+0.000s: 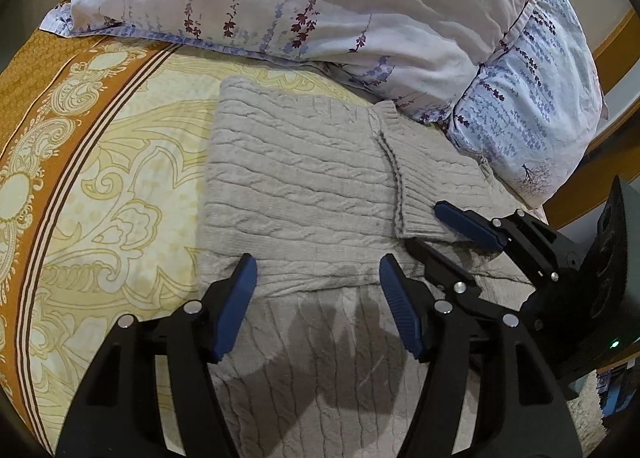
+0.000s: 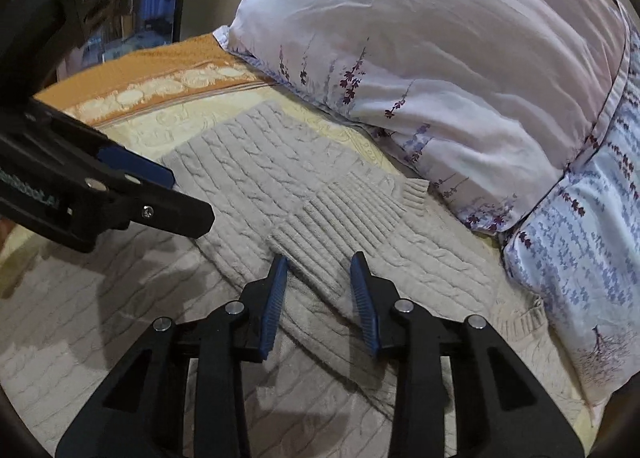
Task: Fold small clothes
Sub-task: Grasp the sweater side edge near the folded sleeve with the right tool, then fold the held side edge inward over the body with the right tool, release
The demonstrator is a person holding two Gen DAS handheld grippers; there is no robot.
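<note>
A beige cable-knit sweater (image 1: 304, 182) lies on the bed, with a sleeve folded across its body; the ribbed cuff (image 1: 416, 214) rests on top. My left gripper (image 1: 318, 264) is open and empty, just above the sweater's folded edge. My right gripper (image 1: 436, 226) shows at the right of the left wrist view, open, at the cuff. In the right wrist view the sweater (image 2: 248, 178) fills the middle, and my right gripper (image 2: 320, 260) is open with the ribbed cuff (image 2: 336, 218) just ahead of its fingertips. The left gripper (image 2: 176, 194) shows at the left.
A yellow and orange patterned bedspread (image 1: 100, 162) covers the bed. Two floral pillows (image 1: 320, 2) lie behind the sweater, and also show in the right wrist view (image 2: 460, 78). A wooden bed frame (image 1: 616, 42) is at the far right.
</note>
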